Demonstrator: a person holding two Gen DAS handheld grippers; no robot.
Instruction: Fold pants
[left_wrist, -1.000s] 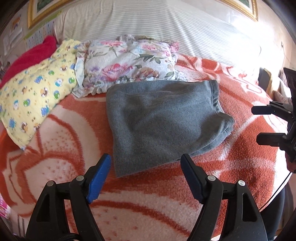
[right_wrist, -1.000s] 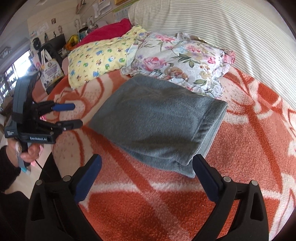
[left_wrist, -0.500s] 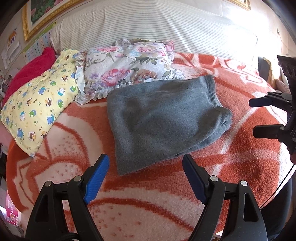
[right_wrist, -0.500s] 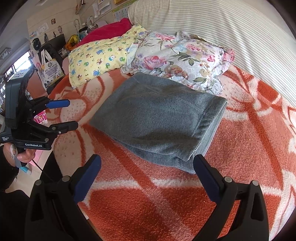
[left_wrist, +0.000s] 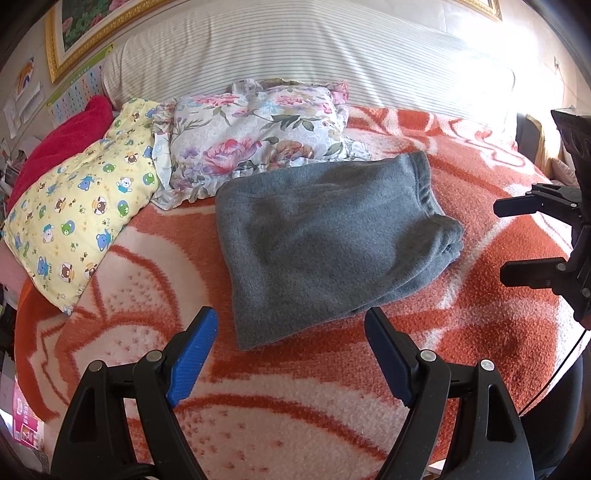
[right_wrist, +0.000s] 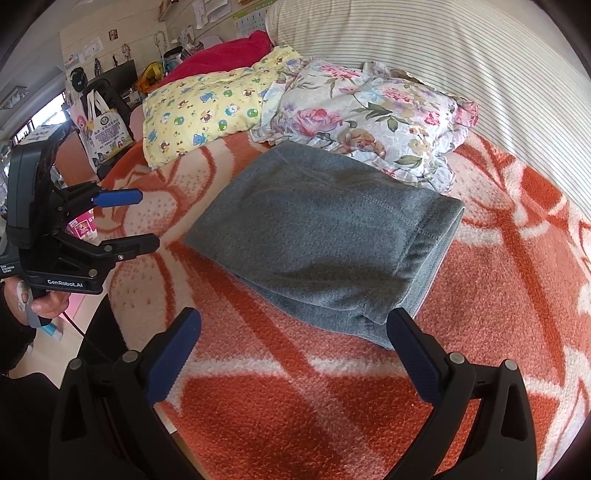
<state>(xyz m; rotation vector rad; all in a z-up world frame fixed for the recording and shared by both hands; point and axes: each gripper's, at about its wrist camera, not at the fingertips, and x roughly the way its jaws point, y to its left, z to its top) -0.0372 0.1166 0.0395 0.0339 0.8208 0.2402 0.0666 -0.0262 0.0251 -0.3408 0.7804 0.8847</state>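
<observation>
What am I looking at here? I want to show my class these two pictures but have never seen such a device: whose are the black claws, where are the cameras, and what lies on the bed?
No robot here: a person holds a hand-held clamp in each hand, each with a camera looking along its fingers. One picture is from the left gripper, the other from the right gripper; each also sees the other at its edge. Both are open and hold nothing. On the orange blanket lie folded grey pants, with a floral pillow and a yellow pillow behind.
</observation>
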